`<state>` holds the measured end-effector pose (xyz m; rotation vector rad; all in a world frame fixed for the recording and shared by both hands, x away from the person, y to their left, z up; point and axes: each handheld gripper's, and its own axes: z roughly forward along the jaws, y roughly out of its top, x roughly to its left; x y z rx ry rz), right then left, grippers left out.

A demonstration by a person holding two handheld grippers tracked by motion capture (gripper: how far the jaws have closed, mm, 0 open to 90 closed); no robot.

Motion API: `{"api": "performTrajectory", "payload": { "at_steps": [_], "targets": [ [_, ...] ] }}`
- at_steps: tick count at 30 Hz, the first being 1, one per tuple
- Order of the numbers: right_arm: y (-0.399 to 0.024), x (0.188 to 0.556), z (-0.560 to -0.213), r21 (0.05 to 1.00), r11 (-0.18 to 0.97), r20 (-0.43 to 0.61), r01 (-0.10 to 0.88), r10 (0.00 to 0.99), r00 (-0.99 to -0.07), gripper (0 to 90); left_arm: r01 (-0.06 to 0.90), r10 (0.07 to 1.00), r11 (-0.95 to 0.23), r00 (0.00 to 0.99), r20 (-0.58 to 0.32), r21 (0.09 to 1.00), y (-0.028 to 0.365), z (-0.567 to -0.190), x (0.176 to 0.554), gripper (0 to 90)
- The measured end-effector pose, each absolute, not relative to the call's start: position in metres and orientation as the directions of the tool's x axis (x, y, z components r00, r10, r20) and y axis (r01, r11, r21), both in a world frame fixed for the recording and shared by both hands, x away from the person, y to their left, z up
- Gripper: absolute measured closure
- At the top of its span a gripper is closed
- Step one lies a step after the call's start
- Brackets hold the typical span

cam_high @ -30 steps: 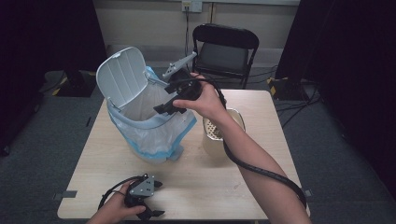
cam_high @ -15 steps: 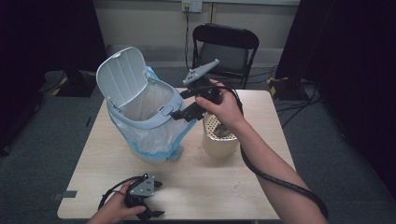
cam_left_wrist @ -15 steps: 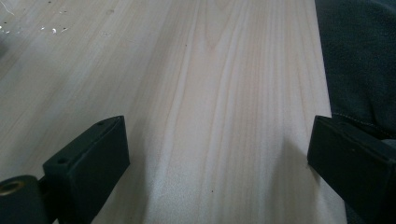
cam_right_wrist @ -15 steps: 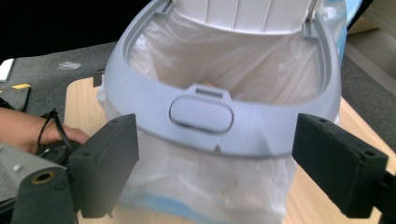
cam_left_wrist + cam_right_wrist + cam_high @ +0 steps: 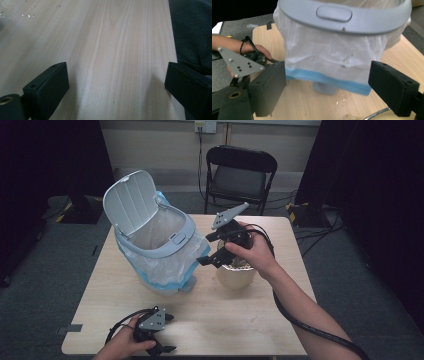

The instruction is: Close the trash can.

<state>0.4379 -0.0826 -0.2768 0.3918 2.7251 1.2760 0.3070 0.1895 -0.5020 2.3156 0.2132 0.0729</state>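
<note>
We note the right gripper [image 5: 210,251] held in the air over the middle of the table [image 5: 240,320], between the bin [image 5: 155,245] and the cup [image 5: 235,276]; its jaws stand apart with nothing between them, so the claw is released. In the right gripper view the two black jaws frame the bin's bag-covered front, not touching it. The bin, a grey-rimmed one lined with a clear bag [image 5: 329,57] that has a blue hem, stands toward the far left part of the table, its lid [image 5: 129,202] swung up and open, so the mouth is free to receive. The cup sits just right of the bin, near the table's middle, under the right hand [image 5: 252,251]; some pale stuff shows inside it, too small for us to name. A few crumbs lie on the table in front of the bin's foot. The left gripper [image 5: 152,332] rests at the near edge, toward the near left corner, jaws wide and empty over bare wood. Our judgement: the bin is opened and lined, the cup is not yet gripped or lifted, and what remains seems to be taking the cup and tipping its contents into the bin, then perhaps closing the lid.
</note>
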Motion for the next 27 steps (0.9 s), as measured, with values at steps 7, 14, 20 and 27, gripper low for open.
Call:
{"api": "performTrajectory", "payload": {
  "at_steps": [7,14,20,27],
  "targets": [
    [-0.095,0.430,-0.290,0.764,0.617,0.016,0.190,0.276,-0.961,14.2,0.130,0.176,-0.671,0.984,-0.014,0.730,0.189,-0.502,0.307,4.7],
    [-0.111,0.417,-0.308,0.764,0.613,0.033,0.200,0.272,-0.962,14.2,0.135,0.177,-0.672,0.984,-0.019,0.728,0.189,-0.502,0.307,4.7],
    [-0.122,0.407,-0.320,0.765,0.615,0.034,0.191,0.257,-0.966,14.2,0.134,0.177,-0.674,0.984,-0.018,0.727,0.189,-0.502,0.307,4.5],
    [-0.134,0.401,-0.333,0.765,0.613,0.035,0.197,0.267,-0.963,14.2,0.134,0.177,-0.675,0.984,-0.017,0.725,0.189,-0.502,0.307,4.5]
  ]
}}
